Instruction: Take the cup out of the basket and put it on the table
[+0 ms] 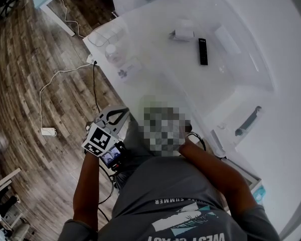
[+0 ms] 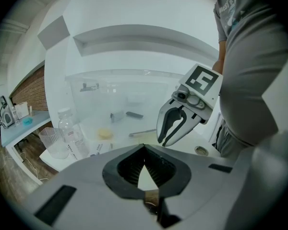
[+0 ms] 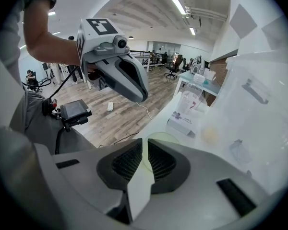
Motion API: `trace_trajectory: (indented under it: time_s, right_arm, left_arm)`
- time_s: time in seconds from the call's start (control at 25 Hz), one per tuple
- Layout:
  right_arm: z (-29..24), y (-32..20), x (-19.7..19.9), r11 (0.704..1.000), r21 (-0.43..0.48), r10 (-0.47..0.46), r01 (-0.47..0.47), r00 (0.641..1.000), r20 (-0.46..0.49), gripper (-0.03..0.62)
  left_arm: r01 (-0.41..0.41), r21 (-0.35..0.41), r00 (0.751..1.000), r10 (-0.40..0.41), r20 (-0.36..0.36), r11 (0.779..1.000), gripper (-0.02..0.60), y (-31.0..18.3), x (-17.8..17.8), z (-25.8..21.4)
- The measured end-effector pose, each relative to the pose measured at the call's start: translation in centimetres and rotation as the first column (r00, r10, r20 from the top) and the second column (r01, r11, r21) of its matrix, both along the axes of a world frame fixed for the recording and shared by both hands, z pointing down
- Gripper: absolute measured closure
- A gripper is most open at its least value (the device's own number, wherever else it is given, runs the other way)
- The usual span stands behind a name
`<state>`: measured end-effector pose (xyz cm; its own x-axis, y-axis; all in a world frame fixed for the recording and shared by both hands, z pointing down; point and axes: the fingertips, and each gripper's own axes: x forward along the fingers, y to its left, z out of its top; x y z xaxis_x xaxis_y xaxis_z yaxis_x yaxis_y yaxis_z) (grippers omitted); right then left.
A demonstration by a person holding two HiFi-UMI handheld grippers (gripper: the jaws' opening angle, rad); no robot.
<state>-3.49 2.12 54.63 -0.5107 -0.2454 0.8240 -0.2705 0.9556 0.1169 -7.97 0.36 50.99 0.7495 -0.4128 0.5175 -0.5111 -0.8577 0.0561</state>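
**A:** White table (image 1: 155,59), wood floor (image 1: 30,84) beside it. Where's the cup?

**B:** Clear ribbed plastic cup (image 2: 54,143), upright, just beside the clear plastic bottle (image 2: 71,131). I can't make out a basket.

**A:** Grippers?

**B:** Both well apart from the bottle. Left gripper (image 2: 144,148) has its tips together, holding nothing, and aims slightly down towards the bottle. Right gripper (image 3: 145,145) is a narrow slit apart, also holding nothing, pitched steeper.

**A:** Step?

**B:** Reach not begun, I'd say. Spread the jaws early, come over the rim, pinch one wall, and keep clear of the bottle.

Head view: steeply down over table (image 1: 155,59). Gripper views face each other, apparently sharing table.
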Motion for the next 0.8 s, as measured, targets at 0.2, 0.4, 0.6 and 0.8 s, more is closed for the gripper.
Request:
trace_trajectory:
  time_s: [0.2,0.4,0.6,0.8]
  right_arm:
    - [-1.0,-0.5,0.4,1.0,0.019,0.008,-0.009,1.0,0.029,0.546]
    - [-2.0,-0.6,1.0,0.999,0.04,0.02,-0.022,0.998,0.059,0.546]
    - [-3.5,-0.6,1.7,0.997,0.077,0.017,-0.025,0.995,0.095,0.549]
    - [-4.8,1.2,0.9,0.995,0.07,-0.075,0.065,0.986,0.15,0.58]
  left_arm:
    - [0.001,0.011,1.0,-0.002,0.008,1.0,0.572,-0.6,0.2,-0.4]
    - [-0.019,0.018,1.0,0.019,0.02,1.0,0.572,-0.6,1.3,-1.0]
    - [-0.034,0.036,0.999,0.032,0.042,0.999,0.572,-0.6,2.7,-2.1]
    - [-0.051,0.057,0.996,0.047,0.071,0.997,0.572,-0.2,3.7,-3.5]
